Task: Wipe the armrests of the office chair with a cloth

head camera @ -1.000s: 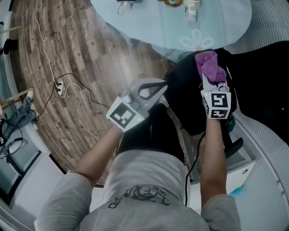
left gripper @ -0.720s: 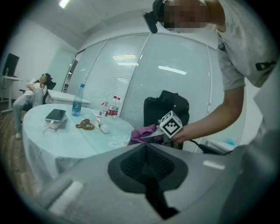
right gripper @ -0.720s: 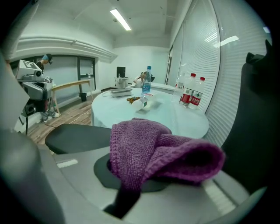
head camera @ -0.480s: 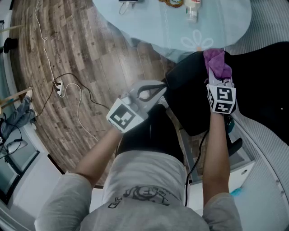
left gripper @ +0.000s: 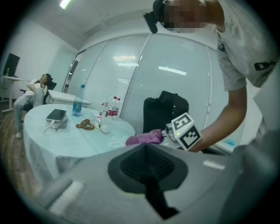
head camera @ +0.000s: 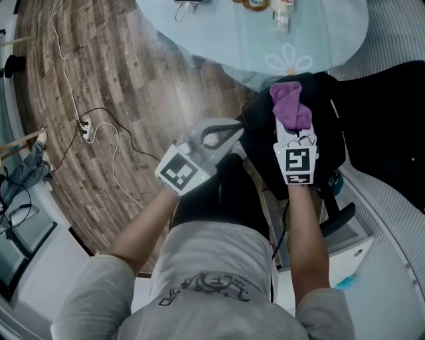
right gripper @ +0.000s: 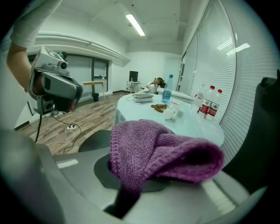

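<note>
My right gripper [head camera: 294, 130] is shut on a purple knitted cloth [head camera: 290, 106], which bulges out ahead of its jaws [right gripper: 162, 153]. It holds the cloth over the black office chair [head camera: 264, 121], near the chair's table-side edge. I cannot tell whether the cloth touches the chair. My left gripper [head camera: 234, 129] hovers just left of the chair, jaws together with nothing between them. From the left gripper view, the cloth [left gripper: 144, 138] and the right gripper [left gripper: 169, 133] sit right behind my left jaws, with the chair's black back [left gripper: 164, 109] beyond.
A round glass table [head camera: 219, 40] stands just beyond the chair, carrying bottles [head camera: 282, 16] and small items. A power strip with cables [head camera: 86, 129] lies on the wood floor at left. A white unit [head camera: 352, 246] sits by my right. Someone sits far off [left gripper: 33, 94].
My right gripper swung right and farther away with the cloth, then came back left and a little nearer over the chair. The left gripper has stayed put.
</note>
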Available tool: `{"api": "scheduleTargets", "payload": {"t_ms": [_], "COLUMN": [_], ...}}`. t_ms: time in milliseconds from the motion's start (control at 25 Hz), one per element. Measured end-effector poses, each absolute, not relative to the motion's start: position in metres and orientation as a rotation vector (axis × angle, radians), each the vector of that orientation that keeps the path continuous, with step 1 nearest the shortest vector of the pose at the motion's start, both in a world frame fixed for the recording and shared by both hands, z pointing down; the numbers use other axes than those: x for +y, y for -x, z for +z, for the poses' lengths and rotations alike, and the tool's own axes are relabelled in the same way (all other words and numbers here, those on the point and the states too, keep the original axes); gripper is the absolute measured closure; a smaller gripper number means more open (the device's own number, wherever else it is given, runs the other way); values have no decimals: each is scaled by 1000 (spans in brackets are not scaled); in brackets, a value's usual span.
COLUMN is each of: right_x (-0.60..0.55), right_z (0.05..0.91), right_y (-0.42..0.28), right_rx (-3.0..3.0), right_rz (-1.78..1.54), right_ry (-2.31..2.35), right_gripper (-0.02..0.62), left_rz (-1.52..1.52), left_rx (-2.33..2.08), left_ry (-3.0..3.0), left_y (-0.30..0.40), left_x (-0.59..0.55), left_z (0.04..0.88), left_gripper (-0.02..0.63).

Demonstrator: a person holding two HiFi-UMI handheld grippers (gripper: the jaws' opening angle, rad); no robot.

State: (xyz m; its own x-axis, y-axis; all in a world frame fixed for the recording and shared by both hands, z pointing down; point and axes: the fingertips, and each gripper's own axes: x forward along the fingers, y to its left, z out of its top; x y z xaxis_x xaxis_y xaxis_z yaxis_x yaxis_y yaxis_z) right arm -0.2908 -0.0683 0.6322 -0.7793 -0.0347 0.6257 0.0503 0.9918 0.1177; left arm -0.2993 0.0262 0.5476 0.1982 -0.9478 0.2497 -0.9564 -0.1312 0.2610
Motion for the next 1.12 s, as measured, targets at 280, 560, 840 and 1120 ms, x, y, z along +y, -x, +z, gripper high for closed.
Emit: {"api": "scheduleTargets", "payload": {"t_ms": [280, 560, 840, 1120], "right_x": [5, 22, -18, -98], "right_z": [626, 624, 629, 636], "right_y": [289, 288, 288, 283], "right_rx": [-2479, -2492, -2493, -2492], "right_rz": [-183, -224, -223, -143], "right_ry": [199, 275, 224, 71], "right_gripper": [568, 568, 566, 566], "left_rz": [28, 35, 39, 22], "left_rx": [-1796, -1794, -1801, -1799], "left_ry": [-2112, -2102, -2094, -2076], "left_y": [301, 301, 302, 299], "left_x": [27, 28, 29, 30], "left_z": [547, 549, 549, 553], "left_gripper": [604, 604, 604, 604]}}
